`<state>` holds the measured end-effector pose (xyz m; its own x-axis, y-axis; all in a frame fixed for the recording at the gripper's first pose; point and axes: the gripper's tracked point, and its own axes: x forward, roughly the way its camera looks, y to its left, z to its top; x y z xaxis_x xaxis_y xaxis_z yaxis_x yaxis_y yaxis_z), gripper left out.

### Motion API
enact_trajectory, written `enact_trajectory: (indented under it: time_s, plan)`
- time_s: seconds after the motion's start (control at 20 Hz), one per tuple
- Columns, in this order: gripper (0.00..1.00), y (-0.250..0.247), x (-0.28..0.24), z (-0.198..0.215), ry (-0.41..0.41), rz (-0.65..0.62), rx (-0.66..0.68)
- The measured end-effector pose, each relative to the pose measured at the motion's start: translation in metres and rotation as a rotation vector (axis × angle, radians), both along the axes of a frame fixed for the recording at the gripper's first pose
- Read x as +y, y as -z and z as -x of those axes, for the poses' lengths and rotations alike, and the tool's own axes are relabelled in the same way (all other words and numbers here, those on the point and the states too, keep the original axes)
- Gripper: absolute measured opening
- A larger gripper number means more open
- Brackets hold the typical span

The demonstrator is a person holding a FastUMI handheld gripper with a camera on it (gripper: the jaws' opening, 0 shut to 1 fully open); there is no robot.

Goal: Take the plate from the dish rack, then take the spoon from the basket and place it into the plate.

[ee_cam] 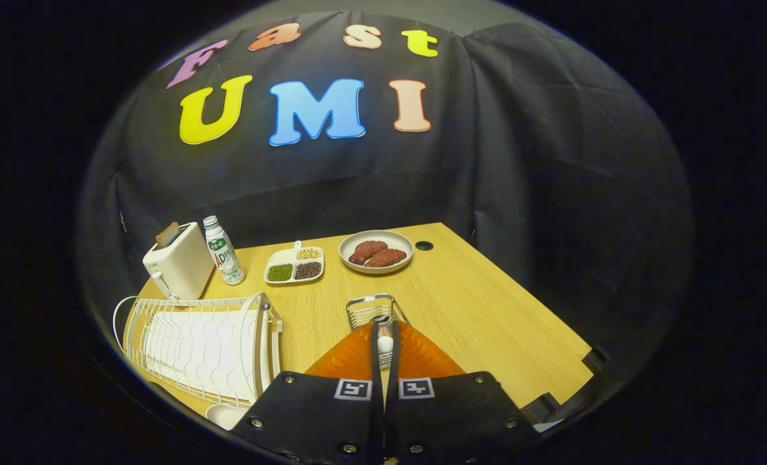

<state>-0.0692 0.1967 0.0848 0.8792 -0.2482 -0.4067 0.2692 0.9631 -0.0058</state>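
Observation:
An orange plate [422, 358] lies flat on the wooden table [487, 310], right under my fingers. My gripper [384, 332] is shut on the spoon [385, 344], whose pale part shows in the narrow gap between the fingertips, above the plate. The small wire basket [370, 309] stands just beyond the fingertips at the plate's far rim. To the left of the fingers stands the white wire dish rack [196, 342], with no plate in its slots.
At the back of the table are a white toaster [177, 265], a drink bottle [223, 252], a divided dish of beans [294, 265] and a grey plate with meat [376, 252]. A white bowl rim [225, 415] shows below the rack. The table's right edge is near.

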Motion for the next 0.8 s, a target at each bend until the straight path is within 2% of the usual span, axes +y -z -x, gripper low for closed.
enact_trajectory:
  time_s: [0.4, 0.55, 0.8]
  plan:
    - [0.01, -0.054, 0.042, 0.029, -0.056, 0.014, -0.102]
    - [0.01, -0.060, 0.081, 0.040, -0.130, 0.005, -0.111]
    - [0.01, -0.061, 0.159, 0.072, -0.302, 0.009, -0.108]
